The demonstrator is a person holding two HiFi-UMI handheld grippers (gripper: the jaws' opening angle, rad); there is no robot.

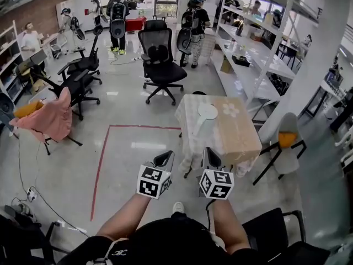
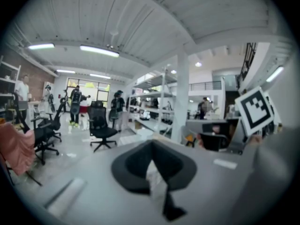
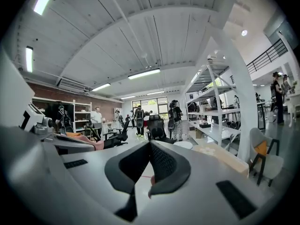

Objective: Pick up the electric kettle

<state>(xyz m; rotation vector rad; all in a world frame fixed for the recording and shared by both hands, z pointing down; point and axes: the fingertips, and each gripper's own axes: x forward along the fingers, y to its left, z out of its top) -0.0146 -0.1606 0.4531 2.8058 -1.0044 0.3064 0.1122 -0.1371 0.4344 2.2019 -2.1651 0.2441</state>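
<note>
The white electric kettle [image 1: 205,116] stands on a small table with a beige flowered cloth [image 1: 238,139], ahead of me in the head view. Both grippers are held in the air short of the table's near edge. My left gripper [image 1: 164,158] sits a little left of the table, its black pads [image 2: 136,161] meeting at the tips with nothing held. My right gripper [image 1: 211,157] is shut and empty as well. In the right gripper view the kettle's round top [image 3: 183,145] and the tablecloth [image 3: 220,156] show just past the closed jaws [image 3: 150,145].
A white pillar [image 1: 320,59] and a long white shelf rack [image 1: 248,65] stand right of the table. A grey chair with an orange cushion [image 1: 287,142] is beside it. Black office chairs [image 1: 160,65], a pink-draped chair [image 1: 52,120], red floor tape [image 1: 102,164] and several people are farther off.
</note>
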